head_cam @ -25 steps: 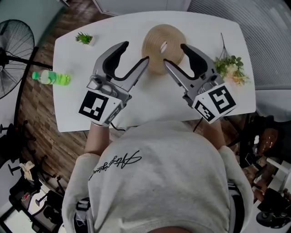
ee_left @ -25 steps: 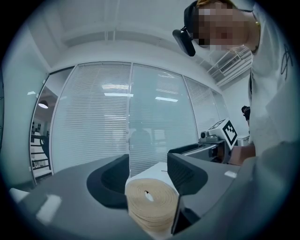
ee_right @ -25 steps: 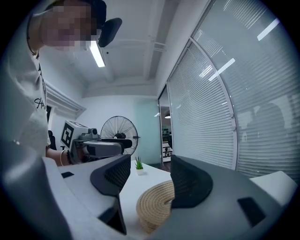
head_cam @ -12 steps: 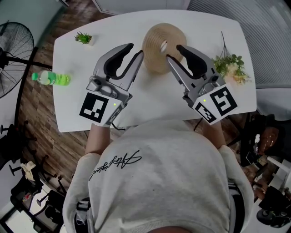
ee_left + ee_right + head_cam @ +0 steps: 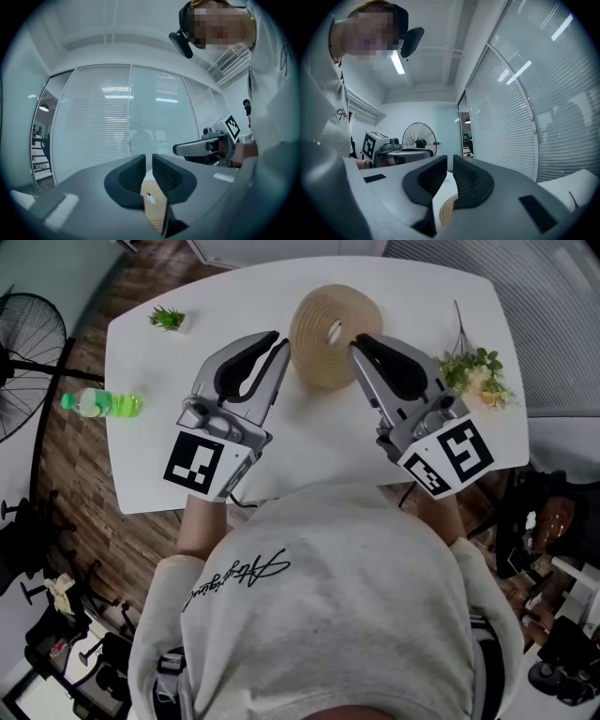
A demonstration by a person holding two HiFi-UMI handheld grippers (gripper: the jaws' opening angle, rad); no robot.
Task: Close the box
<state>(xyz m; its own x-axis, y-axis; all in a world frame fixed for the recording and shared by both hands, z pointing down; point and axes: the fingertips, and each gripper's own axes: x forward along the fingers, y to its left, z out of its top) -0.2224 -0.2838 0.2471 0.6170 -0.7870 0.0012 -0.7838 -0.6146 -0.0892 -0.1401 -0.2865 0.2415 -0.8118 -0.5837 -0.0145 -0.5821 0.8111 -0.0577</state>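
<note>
On the white table (image 5: 309, 446), the round tan woven box (image 5: 323, 334) sits at upper centre. The left gripper (image 5: 279, 343) and right gripper (image 5: 360, 341) flank it. Both pairs of jaws have just been closing and are now nearly together, pinching nothing.

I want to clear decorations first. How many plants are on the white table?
2: a small green plant near the far left corner, and a flower sprig at the right edge. Another could hide under the left gripper or right gripper.

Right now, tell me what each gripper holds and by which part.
Nothing. The left gripper and right gripper have just been closing on empty air, either side of the woven box.
</note>
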